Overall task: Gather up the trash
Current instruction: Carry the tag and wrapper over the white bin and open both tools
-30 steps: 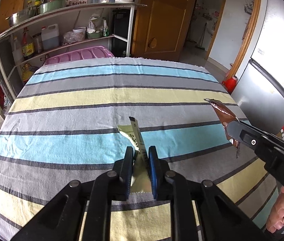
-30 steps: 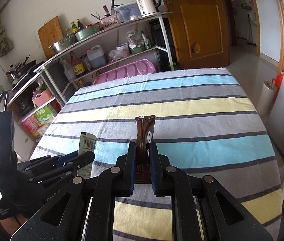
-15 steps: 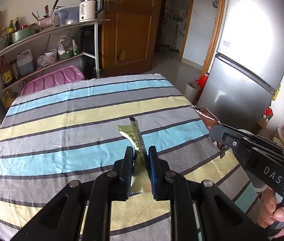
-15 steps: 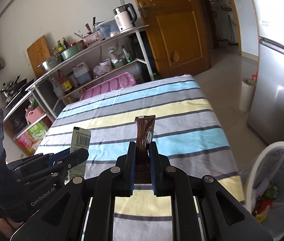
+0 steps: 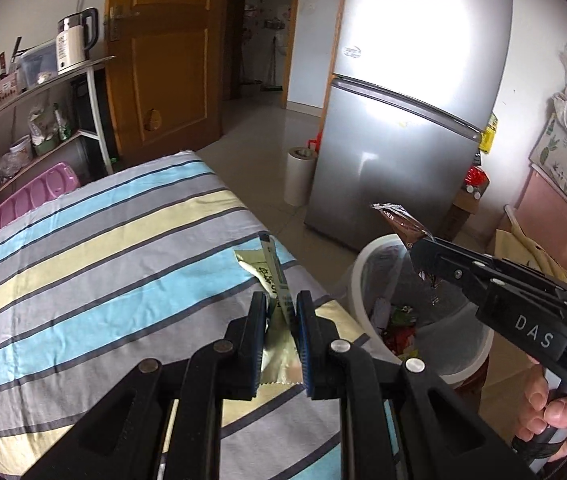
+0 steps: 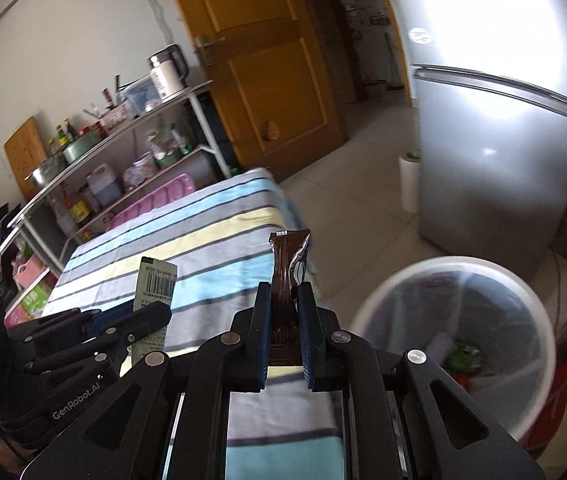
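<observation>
Each view is taken from a wrist, close behind its own fingers, angled downward. Shared by both are the striped table [image 5: 95, 264] [image 6: 219, 236], white bin [image 5: 357, 276] [image 6: 539, 320], fridge [image 5: 411, 120] [image 6: 495, 152] and door [image 5: 171, 52] [image 6: 267, 80].

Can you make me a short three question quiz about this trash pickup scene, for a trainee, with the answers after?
1. True or false: the left gripper is shut on a pale green packet.
2. What does the right gripper hold? A) a bottle B) a brown wrapper C) nothing
3. Fill in: the white trash bin stands on the floor beside the table with the ____ cloth.

Key:
1. True; the packet sticks up from between its pads.
2. B; the wrapper stands upright in the grip.
3. Striped; the bin already has some litter inside.
</observation>
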The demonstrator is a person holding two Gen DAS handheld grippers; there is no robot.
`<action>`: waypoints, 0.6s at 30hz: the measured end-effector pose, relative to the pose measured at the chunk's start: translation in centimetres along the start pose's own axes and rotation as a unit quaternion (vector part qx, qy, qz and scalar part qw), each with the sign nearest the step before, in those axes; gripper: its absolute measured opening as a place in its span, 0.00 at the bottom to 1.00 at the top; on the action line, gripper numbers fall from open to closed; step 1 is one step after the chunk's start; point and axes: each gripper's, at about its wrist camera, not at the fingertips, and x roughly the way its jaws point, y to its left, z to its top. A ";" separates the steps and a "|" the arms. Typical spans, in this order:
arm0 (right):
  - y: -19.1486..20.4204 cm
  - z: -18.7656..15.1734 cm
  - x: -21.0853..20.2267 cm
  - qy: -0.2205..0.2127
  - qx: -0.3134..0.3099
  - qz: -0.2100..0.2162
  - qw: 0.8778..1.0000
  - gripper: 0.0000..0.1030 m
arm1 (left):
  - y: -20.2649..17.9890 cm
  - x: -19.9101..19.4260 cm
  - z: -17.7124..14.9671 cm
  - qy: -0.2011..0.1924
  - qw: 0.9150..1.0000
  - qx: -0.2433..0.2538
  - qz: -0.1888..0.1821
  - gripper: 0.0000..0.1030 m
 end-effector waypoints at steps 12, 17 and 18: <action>-10.3 -1.8 -2.3 0.016 0.054 -0.079 0.995 0.13 | -9.5 5.0 0.3 0.046 0.995 0.061 -0.067 0.16; -13.4 -3.2 -1.5 0.045 0.070 -0.111 0.990 0.13 | -11.7 7.0 -0.2 0.074 0.992 0.066 -0.082 0.16; -13.8 -3.4 -1.2 0.052 0.074 -0.113 0.990 0.13 | -12.1 7.2 -0.3 0.077 0.991 0.069 -0.083 0.16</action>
